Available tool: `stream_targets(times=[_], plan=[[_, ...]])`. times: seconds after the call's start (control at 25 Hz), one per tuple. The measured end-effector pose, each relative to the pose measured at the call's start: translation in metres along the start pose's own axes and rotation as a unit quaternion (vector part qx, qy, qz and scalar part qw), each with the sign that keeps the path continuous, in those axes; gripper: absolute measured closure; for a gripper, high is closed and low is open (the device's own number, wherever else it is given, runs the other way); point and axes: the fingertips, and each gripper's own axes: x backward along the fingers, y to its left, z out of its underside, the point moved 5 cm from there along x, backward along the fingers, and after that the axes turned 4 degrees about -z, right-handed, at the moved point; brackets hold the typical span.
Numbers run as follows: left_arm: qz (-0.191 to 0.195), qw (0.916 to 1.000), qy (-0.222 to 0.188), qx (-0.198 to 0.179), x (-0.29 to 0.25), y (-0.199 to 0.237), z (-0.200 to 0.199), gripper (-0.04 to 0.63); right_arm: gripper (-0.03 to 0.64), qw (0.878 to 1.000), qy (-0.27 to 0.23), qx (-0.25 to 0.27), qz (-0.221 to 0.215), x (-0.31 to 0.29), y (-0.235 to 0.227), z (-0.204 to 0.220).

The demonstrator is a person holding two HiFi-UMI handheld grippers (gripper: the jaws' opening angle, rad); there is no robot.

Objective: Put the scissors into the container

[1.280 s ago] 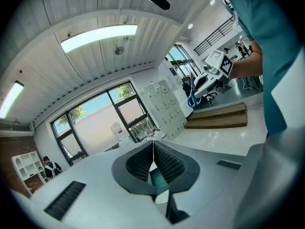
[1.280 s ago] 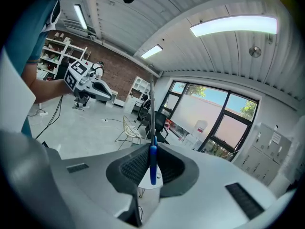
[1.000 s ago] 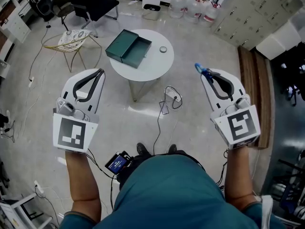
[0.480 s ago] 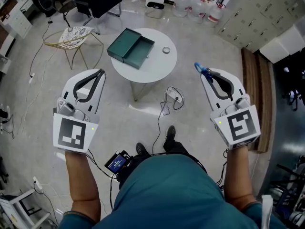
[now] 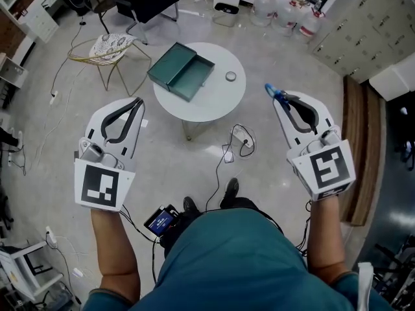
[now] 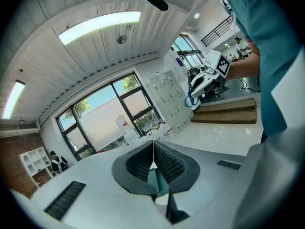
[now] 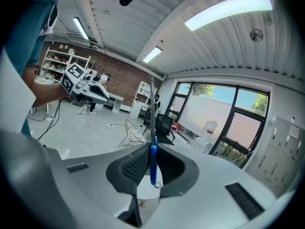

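The scissors point(image 5: 270, 91) have blue handles and stick out past the tips of my right gripper point(image 5: 279, 98), which is shut on them. In the right gripper view the scissors point(image 7: 152, 165) stand upright between the pads, blades pointing up. A dark green open container point(image 5: 182, 71) lies on a round white table point(image 5: 217, 99) ahead on the floor, well beyond both grippers. My left gripper point(image 5: 137, 101) is shut and holds nothing; in its own view the left gripper point(image 6: 153, 144) has its pads meeting at the tips.
A small round object point(image 5: 231, 76) sits on the table right of the container. A wire chair with a patterned cushion point(image 5: 110, 47) stands left of the table. A power strip with cables point(image 5: 240, 135) lies on the floor before it. Water jugs point(image 5: 285, 15) stand at the back.
The table and container have shifted lower and to the right in the head view as the person steps forward. Both grippers keep the same pose.
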Motion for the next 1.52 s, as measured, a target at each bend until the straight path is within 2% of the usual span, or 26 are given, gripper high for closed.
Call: stream_targets(times=[0.56, 0.76, 0.88, 1.04, 1.2, 1.52], plan=[[-0.030, 0.9985, 0.042, -0.016, -0.079, -0.047, -0.055, 0.574, 0.555, 0.998, -0.033, -0.003, -0.048, -0.002, -0.107, 0.055], [-0.048, 0.9972, 0.057, -0.007, -0.098, -0.061, -0.074, 0.574, 0.555, 0.997, -0.045, -0.009, -0.055, 0.009, -0.135, 0.074], [-0.055, 0.9967, 0.059, 0.010, -0.113, -0.059, -0.086, 0.574, 0.554, 0.997, -0.046, -0.015, -0.057, 0.011, -0.150, 0.082], [-0.055, 0.9974, 0.048, 0.006, -0.133, -0.057, -0.098, 0.574, 0.555, 0.998, -0.045, -0.024, -0.048, 0.011, -0.161, 0.094], [-0.039, 0.9984, 0.039, -0.004, -0.148, -0.048, -0.086, 0.574, 0.554, 0.998, -0.038, -0.028, -0.038, 0.000, -0.159, 0.098], [0.001, 0.9999, 0.007, 0.014, -0.165, 0.010, -0.027, 0.574, 0.554, 0.999, -0.007, -0.037, 0.019, -0.045, -0.138, 0.071]])
